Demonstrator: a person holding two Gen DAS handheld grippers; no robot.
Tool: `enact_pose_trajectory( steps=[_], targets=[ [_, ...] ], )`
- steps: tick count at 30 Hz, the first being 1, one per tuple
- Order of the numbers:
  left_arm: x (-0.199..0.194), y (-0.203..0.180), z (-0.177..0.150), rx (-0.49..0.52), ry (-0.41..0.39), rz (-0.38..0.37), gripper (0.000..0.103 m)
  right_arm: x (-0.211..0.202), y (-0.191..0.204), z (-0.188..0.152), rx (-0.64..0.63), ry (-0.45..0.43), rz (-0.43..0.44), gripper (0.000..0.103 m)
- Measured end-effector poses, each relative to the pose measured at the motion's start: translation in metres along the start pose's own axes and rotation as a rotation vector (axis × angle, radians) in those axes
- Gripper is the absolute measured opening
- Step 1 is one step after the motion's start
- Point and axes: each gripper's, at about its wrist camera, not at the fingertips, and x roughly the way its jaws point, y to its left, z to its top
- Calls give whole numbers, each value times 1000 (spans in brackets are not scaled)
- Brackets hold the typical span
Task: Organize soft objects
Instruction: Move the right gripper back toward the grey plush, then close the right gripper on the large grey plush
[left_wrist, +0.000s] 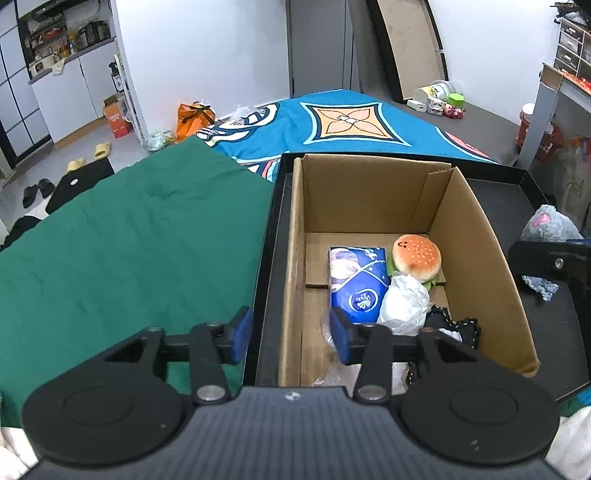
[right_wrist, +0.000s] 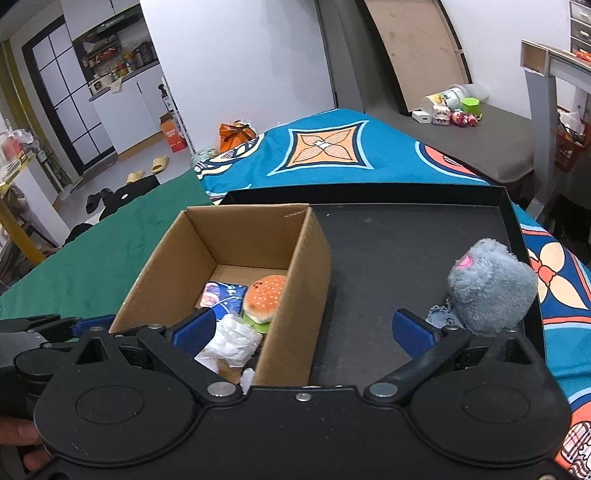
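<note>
An open cardboard box (left_wrist: 369, 195) (right_wrist: 236, 236) stands on the left part of a black tray (right_wrist: 406, 251). In it lie a burger plush (left_wrist: 416, 257) (right_wrist: 265, 298), a blue tissue pack (left_wrist: 358, 284), a crumpled white bag (left_wrist: 404, 304) and a black dotted cloth (left_wrist: 454, 325). My left gripper (left_wrist: 290, 338) is open, its blue pads astride the box's near left wall, with nothing pressed between them. My right gripper (right_wrist: 303, 330) is open wide over the box's right wall. A grey furry plush (right_wrist: 491, 291) sits on the tray just right of its right finger, on a blue lace cloth (right_wrist: 439, 314).
A green cloth (left_wrist: 129, 240) covers the surface left of the tray. Beyond it lies a blue patterned blanket (left_wrist: 351, 122). Small toys and containers (right_wrist: 450, 107) sit on a grey mattress at the back right. Slippers (left_wrist: 88, 157) lie on the floor at the left.
</note>
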Motion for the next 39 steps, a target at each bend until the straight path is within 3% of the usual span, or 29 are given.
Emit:
enact_pose_trajectory(
  steps=[11,31,39],
  targets=[
    [4,-22,6,57,-7,55,70,3,-36,-5,57,5,-17,103],
    [15,-55,10,160,-9,120,76,21,-127,-18,220,15,-141,103],
    [22,-61,13,171,-1,136,77,35,-148,-11,303,19,-142,103]
  ],
)
